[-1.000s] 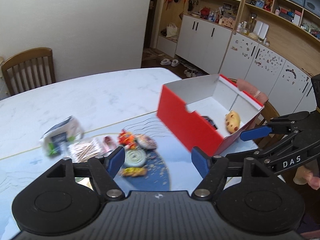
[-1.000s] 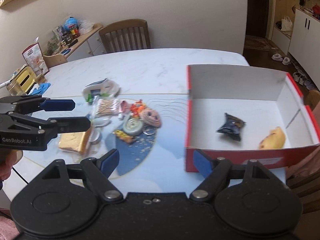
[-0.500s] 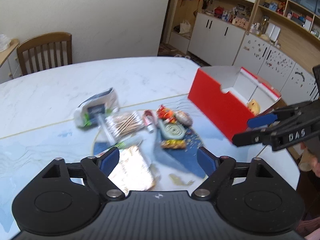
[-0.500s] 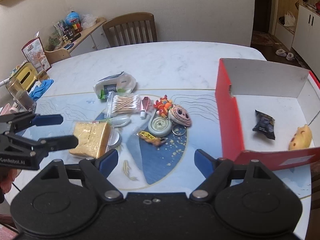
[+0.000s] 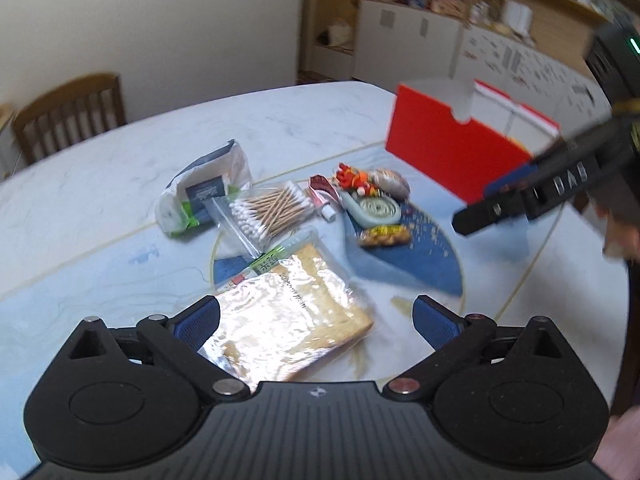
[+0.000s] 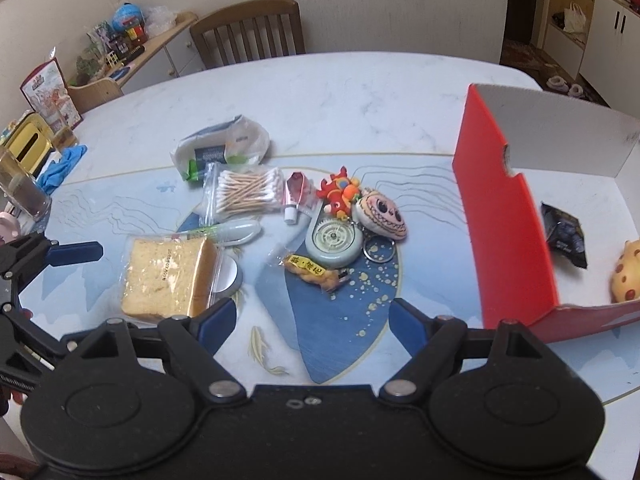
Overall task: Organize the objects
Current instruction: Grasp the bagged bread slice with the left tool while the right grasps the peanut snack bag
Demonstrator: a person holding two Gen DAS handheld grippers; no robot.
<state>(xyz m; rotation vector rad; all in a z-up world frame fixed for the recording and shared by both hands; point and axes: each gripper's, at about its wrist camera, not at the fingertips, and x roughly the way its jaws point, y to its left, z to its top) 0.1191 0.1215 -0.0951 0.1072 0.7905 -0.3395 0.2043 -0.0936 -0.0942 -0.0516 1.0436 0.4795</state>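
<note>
A: Biggest first: what fills the frame?

B: The marble-look table, running edge to edge in both views. On it, at the right of the right wrist view, the red box with white inner walls, standing open. Inside, at the far right edge, lie a black packet and a yellow spotted toy.

A: And the loose pile?

B: It lies centre frame, left of the box and apart from it. The bagged bread slice sits lower left; above it the bag of cotton swabs, and above that a white and blue pouch. Toward the middle: a round pale-green tape measure, a round face plush touching it, a red and orange toy, a small red tube, and a yellow snack packet just below the tape measure.

A: The claws?

B: The left gripper has just been opening and stands wide; in its own view the bread slice shows between and beyond its blue pads, not pressed by them. The right gripper is also spread wide, with nothing between its fingers, hanging above the blue patch of the table mat.
</note>
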